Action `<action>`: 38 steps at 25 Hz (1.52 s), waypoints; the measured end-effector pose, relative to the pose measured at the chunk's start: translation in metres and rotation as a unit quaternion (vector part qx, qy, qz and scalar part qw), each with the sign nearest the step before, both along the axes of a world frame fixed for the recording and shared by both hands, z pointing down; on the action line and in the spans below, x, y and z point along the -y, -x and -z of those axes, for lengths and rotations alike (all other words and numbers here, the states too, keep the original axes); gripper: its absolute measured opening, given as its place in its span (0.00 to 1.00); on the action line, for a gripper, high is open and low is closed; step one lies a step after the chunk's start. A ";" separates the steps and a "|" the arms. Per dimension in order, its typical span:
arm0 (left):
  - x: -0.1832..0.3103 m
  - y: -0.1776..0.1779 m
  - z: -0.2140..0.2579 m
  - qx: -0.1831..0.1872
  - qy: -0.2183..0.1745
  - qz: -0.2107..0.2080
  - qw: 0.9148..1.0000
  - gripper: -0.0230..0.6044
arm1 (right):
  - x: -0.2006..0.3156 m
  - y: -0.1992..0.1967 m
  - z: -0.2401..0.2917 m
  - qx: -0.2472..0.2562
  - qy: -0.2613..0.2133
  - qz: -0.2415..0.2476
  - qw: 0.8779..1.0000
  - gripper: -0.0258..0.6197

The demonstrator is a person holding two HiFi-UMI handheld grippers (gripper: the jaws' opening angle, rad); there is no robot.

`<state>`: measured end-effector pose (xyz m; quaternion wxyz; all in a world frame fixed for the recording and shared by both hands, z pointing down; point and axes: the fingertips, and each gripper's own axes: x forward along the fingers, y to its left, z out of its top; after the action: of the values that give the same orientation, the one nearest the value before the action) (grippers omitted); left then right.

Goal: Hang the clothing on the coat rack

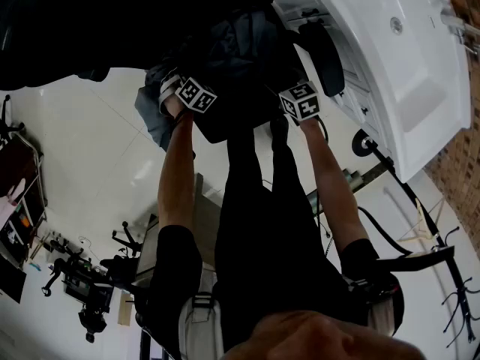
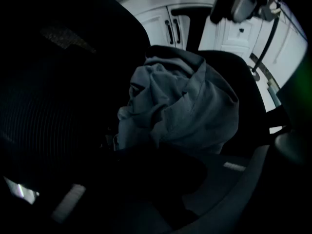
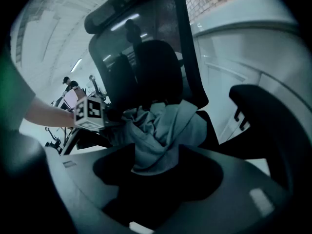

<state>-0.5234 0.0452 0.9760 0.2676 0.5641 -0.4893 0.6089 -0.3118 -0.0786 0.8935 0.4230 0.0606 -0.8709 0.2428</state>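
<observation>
A crumpled grey garment (image 2: pixel 180 106) (image 3: pixel 161 130) lies on the seat of a black office chair (image 3: pixel 146 57); in the head view only a grey fold (image 1: pixel 154 107) shows beside the dark chair. Both grippers point down at it. The left gripper (image 2: pixel 161 179), with its marker cube (image 1: pixel 196 94), is at the garment's left edge (image 3: pixel 107 116); its jaws look spread in the dim picture, the cloth just ahead of them. The right gripper (image 3: pixel 161 189), with its cube (image 1: pixel 300 100), stands wide open, the garment's lower edge just ahead of its jaws.
A white counter with a sink (image 1: pixel 390 66) and white cabinet doors (image 2: pixel 165 28) stand close behind the chair. A chair armrest (image 3: pixel 258 106) juts out at the right. A black stand with thin hooked branches (image 1: pixel 446 265) and camera gear on the floor (image 1: pixel 82 283) are nearby.
</observation>
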 end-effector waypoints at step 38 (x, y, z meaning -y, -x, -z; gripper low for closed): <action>0.011 -0.656 0.810 -0.610 -0.568 -0.391 0.391 0.09 | -0.207 -0.643 0.713 0.637 -0.351 -0.318 0.608 0.05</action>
<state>0.1328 0.0341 0.1661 -0.1555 0.9349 -0.1536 -0.2796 0.3308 0.1288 0.1805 -0.3958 0.3072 -0.8653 0.0152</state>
